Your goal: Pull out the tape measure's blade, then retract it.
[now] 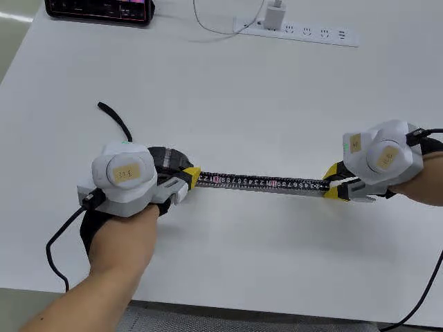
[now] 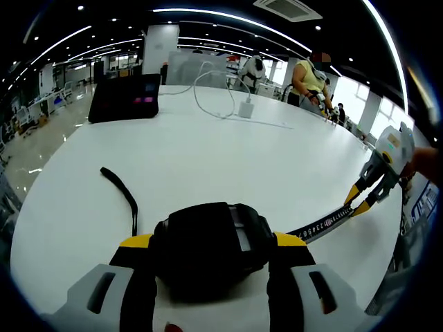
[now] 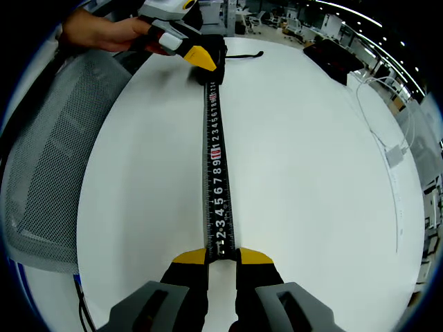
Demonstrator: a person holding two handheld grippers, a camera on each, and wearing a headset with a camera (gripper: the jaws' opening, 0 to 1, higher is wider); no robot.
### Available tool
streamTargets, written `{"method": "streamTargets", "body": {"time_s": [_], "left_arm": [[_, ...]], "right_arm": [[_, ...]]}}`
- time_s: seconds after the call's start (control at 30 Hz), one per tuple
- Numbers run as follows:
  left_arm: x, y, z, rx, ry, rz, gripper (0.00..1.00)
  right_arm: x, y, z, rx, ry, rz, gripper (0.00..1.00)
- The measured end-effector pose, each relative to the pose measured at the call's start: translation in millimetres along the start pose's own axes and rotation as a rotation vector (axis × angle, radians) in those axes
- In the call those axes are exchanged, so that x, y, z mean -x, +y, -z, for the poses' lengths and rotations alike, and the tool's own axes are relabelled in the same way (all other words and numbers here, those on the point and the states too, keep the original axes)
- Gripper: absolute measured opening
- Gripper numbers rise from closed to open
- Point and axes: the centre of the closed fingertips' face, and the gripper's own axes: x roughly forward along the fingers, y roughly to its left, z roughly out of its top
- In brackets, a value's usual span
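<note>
A white tabletop (image 1: 242, 97) is seen from above, with a tape measure (image 1: 166, 160) stretched across the middle of the frame. At centre left, the left claw (image 1: 185, 184) is clamped on the tape measure's black case (image 2: 211, 242), with one yellow-tipped jaw on either side of it. The blade (image 1: 263, 183) is dark with pale numerals. It runs from the case toward the right side of the frame, low over the tabletop. At centre right, the right claw (image 1: 334, 181) is pinched together on the blade's far end. A person's hand holds each gripper from the lower edge of the frame.

A thin black strap (image 1: 115, 119) curls from the case toward the upper left. A dark flat device (image 1: 100, 8) lies along the top edge at the upper left. A white power strip (image 1: 304, 31) lies at the upper right, with a charger (image 1: 275, 15) plugged into it.

In the right gripper view, the blade runs straight up the middle, from the jaws at the bottom to the case near the top. A grey mesh chair (image 3: 48, 159) fills the left side.
</note>
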Motion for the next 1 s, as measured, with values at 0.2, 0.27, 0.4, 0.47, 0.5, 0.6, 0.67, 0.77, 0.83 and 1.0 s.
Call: {"method": "streamTargets", "body": {"time_s": [0.2,0.27,0.4,0.47,0.5,0.6,0.67,0.77,0.83,1.0], "left_arm": [[0.3,-0.2,0.0,0.005,-0.001,0.001,0.61],[0.5,-0.2,0.0,0.007,-0.003,0.002,0.61],[0.5,-0.1,0.1,0.015,-0.004,0.005,0.61],[0.8,-0.2,0.3,0.016,-0.004,0.008,0.61],[0.9,-0.2,0.3,0.02,-0.006,0.01,0.61],[1.2,-0.1,0.3,0.026,-0.005,0.014,0.61],[1.7,-0.2,0.3,0.032,-0.007,0.017,0.61],[2.2,-0.4,0.0,0.038,-0.011,0.019,0.61],[2.5,-0.3,0.0,0.043,-0.012,0.023,0.61],[2.6,-0.1,-0.5,0.05,-0.019,0.029,0.61]], "right_arm": [[0.0,-0.3,0.0,0.006,0.003,0.001,0.1],[-0.1,-0.5,-0.2,0.007,0.01,0.004,0.1],[-1.2,-0.2,-3.7,0.009,0.002,0.005,0.1],[-2.3,-0.4,-5.8,0.01,0.0,0.003,0.1],[-2.9,-0.7,-7.2,0.013,-0.001,0.003,0.1],[-3.6,-1.7,-9.0,0.012,-0.006,0.003,0.1],[-3.7,-1.9,-11.1,0.008,-0.014,0.004,0.1],[-3.5,-2.4,-13.1,0.002,-0.021,0.005,0.1],[-3.5,-2.7,-13.5,0.004,-0.018,0.008,0.1],[-3.9,-1.4,-16.7,0.0,-0.026,0.005,0.1]]}}
